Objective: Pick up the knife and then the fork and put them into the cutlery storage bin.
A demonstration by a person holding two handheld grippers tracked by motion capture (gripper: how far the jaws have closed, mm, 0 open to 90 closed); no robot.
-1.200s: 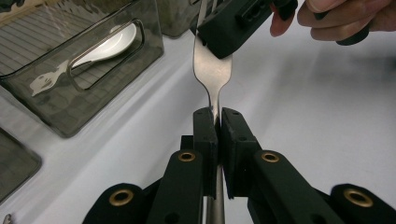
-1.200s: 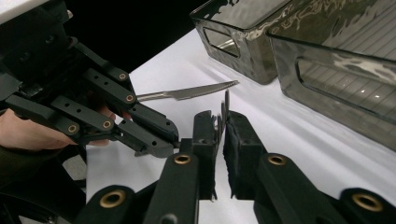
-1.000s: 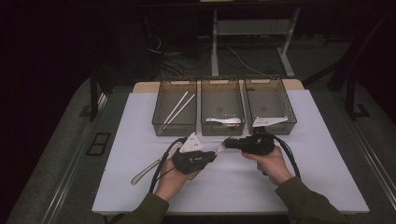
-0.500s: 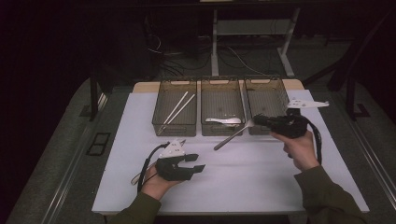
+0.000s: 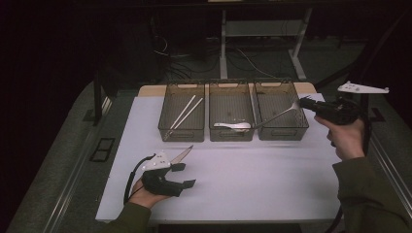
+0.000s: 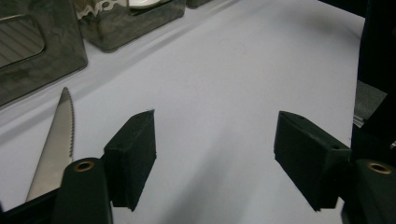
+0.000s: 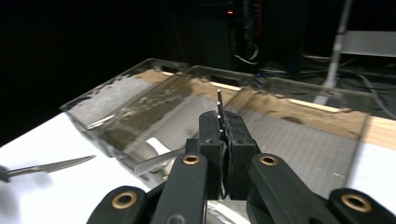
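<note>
My left gripper (image 5: 186, 175) rests low on the white table near the front left. Its jaws have just been opening and stand wide apart (image 6: 215, 154) with nothing between them. A serrated knife (image 5: 181, 154) lies flat on the table just beside it, its blade (image 6: 53, 135) outside the left jaw. My right gripper (image 5: 302, 102) is raised at the far right, beside the right bin (image 5: 291, 132). It is shut (image 7: 223, 126) on a thin metal utensil (image 5: 274, 116), whose handle slants down over that bin.
Three clear bins stand in a row at the back. The left bin (image 5: 167, 131) holds chopsticks (image 5: 184, 112), the middle bin (image 5: 231, 137) a white spoon (image 5: 233, 125). A cable (image 5: 132, 174) loops behind the left hand. The table edge runs close on the right.
The two grippers were together at the table's middle. The left one has drawn back to the front left and opened. The right one has risen and swung right with the utensil.
</note>
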